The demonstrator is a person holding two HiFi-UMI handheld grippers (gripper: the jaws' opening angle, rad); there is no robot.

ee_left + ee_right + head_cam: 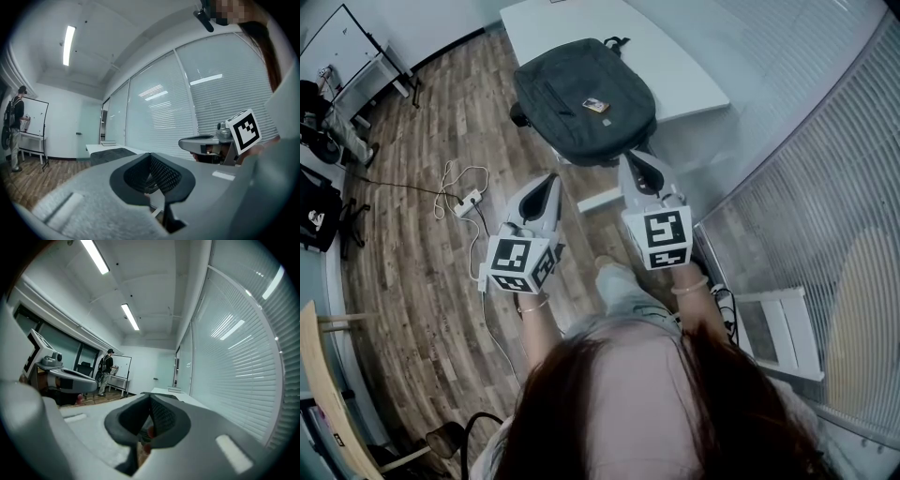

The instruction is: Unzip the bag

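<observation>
With left gripper (pixel 551 180) and right gripper (pixel 634 157) both closed on nothing, and dark backpack (pixel 581 94) flat on white table (pixel 680 66) ahead of their tips, advance level, find the zipper pull, then pin fabric beside it.

Head view steeply down from above, left gripper (pixel 549 183) and right gripper (pixel 643 171) close below, bag (pixel 586 98) on table (pixel 694 66) beyond; gripper views level along their jaws, sharing that table

The bag (pixel 581 94) is dark grey, the table (pixel 675 56) white, the floor (pixel 412 272) brown wood planks with streaky grain.
</observation>
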